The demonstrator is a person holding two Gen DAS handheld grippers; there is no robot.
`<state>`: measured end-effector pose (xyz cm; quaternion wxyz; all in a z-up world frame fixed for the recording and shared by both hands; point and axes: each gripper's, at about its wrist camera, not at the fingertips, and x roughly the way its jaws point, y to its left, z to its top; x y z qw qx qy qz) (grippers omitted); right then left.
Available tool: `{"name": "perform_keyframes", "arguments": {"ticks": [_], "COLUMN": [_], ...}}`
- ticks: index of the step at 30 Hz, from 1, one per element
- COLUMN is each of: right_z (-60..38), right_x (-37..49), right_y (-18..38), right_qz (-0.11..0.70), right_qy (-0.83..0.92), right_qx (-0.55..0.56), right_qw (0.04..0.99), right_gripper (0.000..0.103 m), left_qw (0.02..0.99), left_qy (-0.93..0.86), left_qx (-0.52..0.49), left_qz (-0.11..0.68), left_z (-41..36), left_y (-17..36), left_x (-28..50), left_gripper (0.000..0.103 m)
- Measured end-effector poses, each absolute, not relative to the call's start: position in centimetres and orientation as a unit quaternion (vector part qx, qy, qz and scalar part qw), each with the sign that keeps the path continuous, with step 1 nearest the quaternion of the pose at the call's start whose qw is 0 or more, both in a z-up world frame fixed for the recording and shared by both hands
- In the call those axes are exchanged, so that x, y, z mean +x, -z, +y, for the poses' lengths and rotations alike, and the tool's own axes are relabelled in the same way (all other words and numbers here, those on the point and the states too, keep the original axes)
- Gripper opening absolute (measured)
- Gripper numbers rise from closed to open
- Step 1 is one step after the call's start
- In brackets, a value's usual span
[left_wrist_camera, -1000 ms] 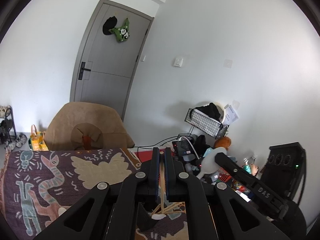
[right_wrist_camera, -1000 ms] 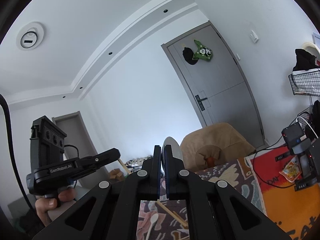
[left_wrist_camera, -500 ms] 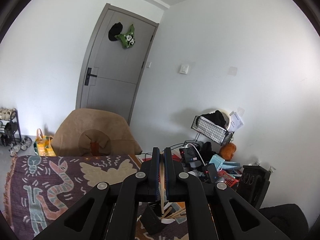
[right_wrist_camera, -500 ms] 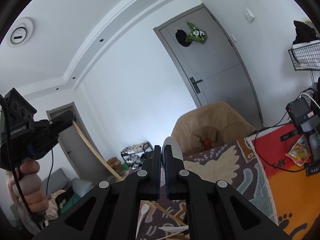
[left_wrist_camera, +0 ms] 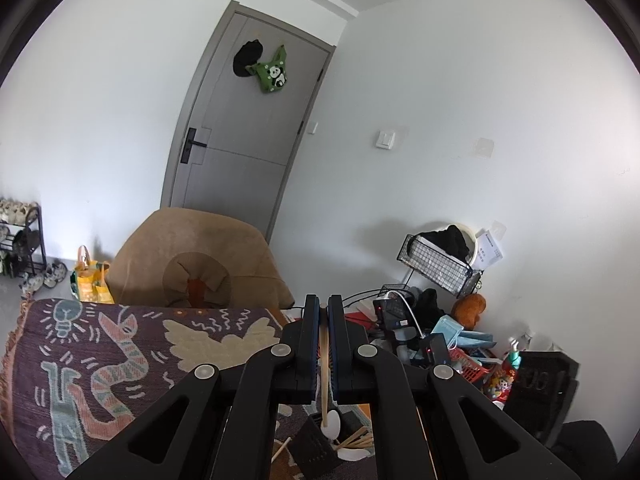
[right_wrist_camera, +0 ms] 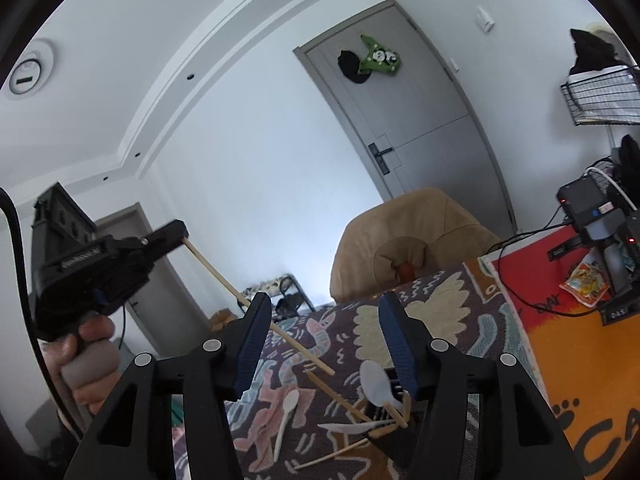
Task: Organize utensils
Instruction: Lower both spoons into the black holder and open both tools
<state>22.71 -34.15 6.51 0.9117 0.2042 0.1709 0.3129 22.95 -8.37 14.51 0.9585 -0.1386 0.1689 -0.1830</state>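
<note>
My left gripper (left_wrist_camera: 324,312) is shut on a wooden chopstick (left_wrist_camera: 325,376) and holds it above a black mesh utensil holder (left_wrist_camera: 316,444). In the right wrist view the left gripper (right_wrist_camera: 176,236) shows at left with the chopstick (right_wrist_camera: 256,308) slanting down to the right. My right gripper (right_wrist_camera: 324,312) is open and empty above the holder (right_wrist_camera: 394,432), which has white plastic spoons (right_wrist_camera: 376,384) and chopsticks in it. A loose white spoon (right_wrist_camera: 286,416) and a loose chopstick (right_wrist_camera: 332,456) lie on the patterned blanket (right_wrist_camera: 420,320).
A tan beanbag chair (left_wrist_camera: 192,264) stands behind the blanket, before a grey door (left_wrist_camera: 244,128). Electronics, cables and a wire basket (left_wrist_camera: 440,268) clutter the right side. An orange mat (right_wrist_camera: 568,360) lies right of the blanket. A shoe rack (left_wrist_camera: 20,240) stands at far left.
My right gripper has opened and let go of the white spoon, which now stands in the holder. My left gripper with the chopstick has moved in closer over the holder.
</note>
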Motion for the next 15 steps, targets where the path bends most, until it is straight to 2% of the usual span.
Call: {"name": "perform_keyframes", "arguments": {"ticks": [5,9,15], "right_z": [-38.0,-40.2,-42.5], "right_x": [20.1,18.5,16.9], "right_y": [-6.4,-5.3,-2.8], "right_qz": [0.158,0.159,0.174], "right_qy": [-0.266,-0.236,-0.201], "right_qx": [0.229,0.243,0.262], "right_qw": [0.923,0.927,0.928], "right_gripper": [0.057,0.064,0.064], "left_qw": [0.957,0.956,0.960], "left_qy": [0.194,0.203,0.187], "left_qx": [-0.126,-0.112,-0.069], "left_qz": [0.173,0.182,0.198], "left_z": [-10.0,-11.6,-13.8], "left_y": [-13.9,-13.4,-12.4], "left_x": [23.5,24.0,25.0], "left_gripper": [0.004,0.004,0.004]}}
